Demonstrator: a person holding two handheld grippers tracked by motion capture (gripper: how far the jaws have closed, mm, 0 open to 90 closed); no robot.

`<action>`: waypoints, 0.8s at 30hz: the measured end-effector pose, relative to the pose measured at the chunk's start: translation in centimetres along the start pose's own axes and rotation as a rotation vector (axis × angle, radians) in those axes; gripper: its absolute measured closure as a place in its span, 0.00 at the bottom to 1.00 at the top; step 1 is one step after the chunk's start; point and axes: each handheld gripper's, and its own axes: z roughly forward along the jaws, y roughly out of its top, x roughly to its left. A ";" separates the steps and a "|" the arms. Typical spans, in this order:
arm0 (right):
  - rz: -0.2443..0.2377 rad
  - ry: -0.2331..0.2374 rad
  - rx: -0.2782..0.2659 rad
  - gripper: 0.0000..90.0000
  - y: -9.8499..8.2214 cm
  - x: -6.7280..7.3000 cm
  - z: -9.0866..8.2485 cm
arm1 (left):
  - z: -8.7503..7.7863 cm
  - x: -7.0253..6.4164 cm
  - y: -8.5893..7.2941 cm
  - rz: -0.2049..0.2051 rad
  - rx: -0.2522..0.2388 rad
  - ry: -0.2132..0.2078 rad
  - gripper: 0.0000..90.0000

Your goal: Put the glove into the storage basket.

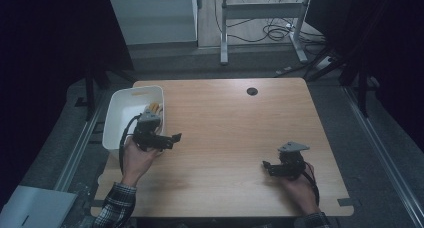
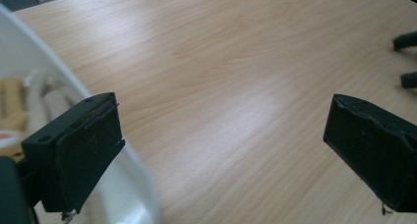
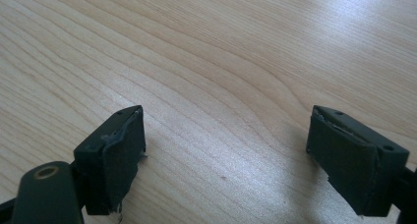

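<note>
At the left edge of the wooden table (image 1: 235,133) sits a white plastic bin (image 1: 116,119), overhanging the table's side a little, and inside it lie some small items, pale and yellowish-tan (image 2: 14,106); they look like light bits of tubing or fittings, though both views of them are too blurred to name them with any confidence. Such pieces should weigh next to nothing and be fairly stiff, smooth enough to slip from flat pads, so the safest hold would be across the narrow middle of one piece rather than on an end, picked from above to stay clear of the bin wall. The bin itself is thin-walled and light, likely to slide if nudged on its rim. The left gripper (image 1: 170,139) is held just beside the bin's near right corner, pointing level toward the table's middle, the hand (image 1: 134,157) wrapped under its body with the wrist bent slightly inward; its jaws stand wide apart with nothing between them, bare wood showing through the gap. The right gripper (image 1: 268,166) rests low near the front right of the table, well apart from the bin, aimed leftward, its jaws likewise spread wide and empty over plain wood grain.
</note>
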 end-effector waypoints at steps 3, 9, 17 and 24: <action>-0.001 0.001 0.001 0.17 0.0 0.0 0.0 | 0.5 -1.5 -0.6 0.032 -0.011 -0.025 0.01; 0.000 0.000 0.000 0.17 0.0 0.0 0.0 | 1.6 -3.5 -2.1 0.089 -0.011 -0.060 0.01; 0.000 0.000 0.000 0.17 0.0 0.0 0.0 | 2.6 -5.1 -4.7 0.139 0.002 -0.074 0.01; 0.001 0.000 0.001 0.17 0.0 0.0 0.0 | 4.0 -5.4 -7.3 0.144 0.059 -0.070 0.01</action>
